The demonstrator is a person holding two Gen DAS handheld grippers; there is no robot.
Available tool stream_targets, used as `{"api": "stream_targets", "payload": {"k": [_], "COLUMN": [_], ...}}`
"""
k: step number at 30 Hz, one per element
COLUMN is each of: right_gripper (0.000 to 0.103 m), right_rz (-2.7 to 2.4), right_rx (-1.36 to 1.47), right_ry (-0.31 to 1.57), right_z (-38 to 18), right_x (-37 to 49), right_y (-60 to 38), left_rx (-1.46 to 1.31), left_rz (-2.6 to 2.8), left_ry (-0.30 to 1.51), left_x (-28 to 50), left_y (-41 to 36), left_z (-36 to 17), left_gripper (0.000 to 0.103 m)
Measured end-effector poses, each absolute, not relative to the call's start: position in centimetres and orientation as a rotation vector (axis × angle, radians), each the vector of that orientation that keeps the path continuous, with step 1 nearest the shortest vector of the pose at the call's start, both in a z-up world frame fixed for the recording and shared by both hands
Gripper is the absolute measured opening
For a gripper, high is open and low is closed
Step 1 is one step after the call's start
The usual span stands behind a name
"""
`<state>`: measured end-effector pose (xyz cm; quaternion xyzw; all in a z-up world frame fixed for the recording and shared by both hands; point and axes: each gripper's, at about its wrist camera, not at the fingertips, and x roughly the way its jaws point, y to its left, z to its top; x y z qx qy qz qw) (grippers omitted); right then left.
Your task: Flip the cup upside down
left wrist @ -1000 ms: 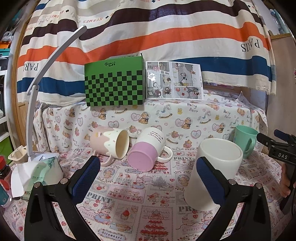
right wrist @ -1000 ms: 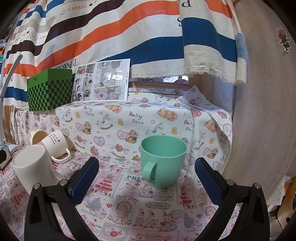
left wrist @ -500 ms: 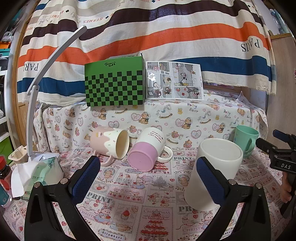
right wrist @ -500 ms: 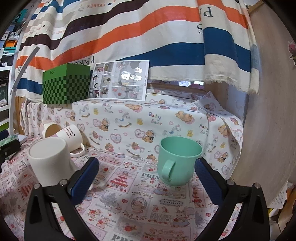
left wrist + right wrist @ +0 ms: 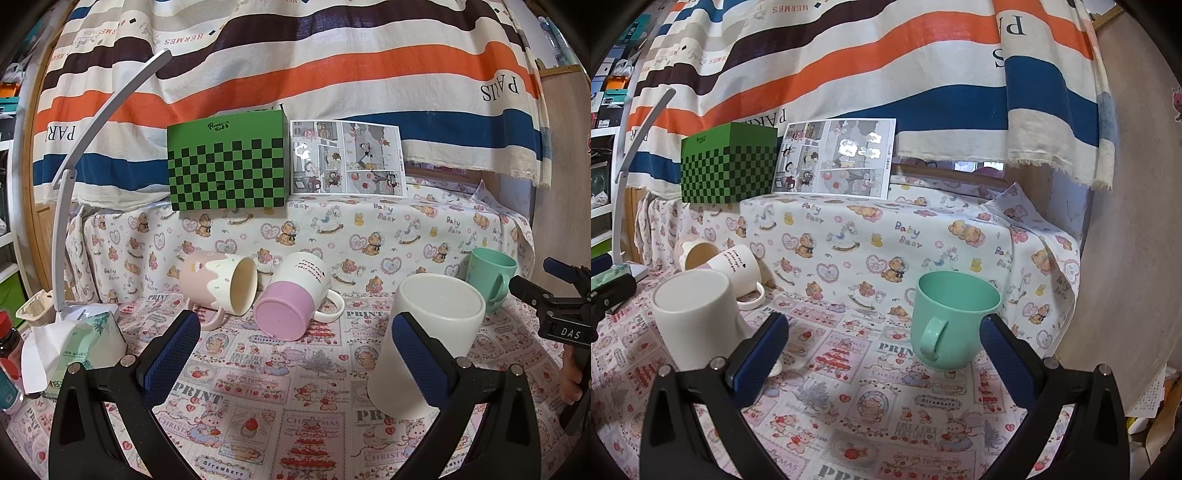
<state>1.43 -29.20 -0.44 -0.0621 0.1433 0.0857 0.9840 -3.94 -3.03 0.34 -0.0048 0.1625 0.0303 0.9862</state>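
A mint green cup point(image 5: 955, 319) stands upright on the printed cloth, handle toward me, just ahead of my open, empty right gripper point(image 5: 884, 360) and nearer its right finger; it also shows in the left wrist view point(image 5: 493, 277). A white cup point(image 5: 428, 345) stands upside down, also in the right wrist view point(image 5: 696, 317). A pink-and-cream cup point(image 5: 218, 282) and a white-and-pink cup point(image 5: 295, 297) lie on their sides. My left gripper point(image 5: 295, 354) is open and empty, its right finger in front of the white cup. The right gripper also shows at the right edge point(image 5: 554, 310).
A green checkered box point(image 5: 227, 166) and a comic sheet point(image 5: 347, 158) stand on the raised ledge behind. A white desk lamp point(image 5: 62, 206), a tissue pack point(image 5: 85, 345) and a bottle point(image 5: 9, 347) are at the left. A wooden wall point(image 5: 1126, 258) is at the right.
My right gripper has turned and shifted left, so the green cup now sits right of centre and the white cup has come further into view. The left gripper has hardly moved.
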Motion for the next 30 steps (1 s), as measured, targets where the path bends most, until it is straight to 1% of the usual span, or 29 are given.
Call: {"api": "stream_targets", "payload": {"k": [30], "right_gripper": [0.103], "right_rz": [0.174], "right_rx": [-0.121], "right_ry": [0.295], "right_z": [-0.52], "right_x": [1.58], "right_y": [-29.24], "left_rx": [-0.008], "left_rz": [0.064], "left_ry": [0.336], "left_x": [-3.73], "left_y": [-2.92], "left_z": [0.11], "left_gripper": [0.103]}}
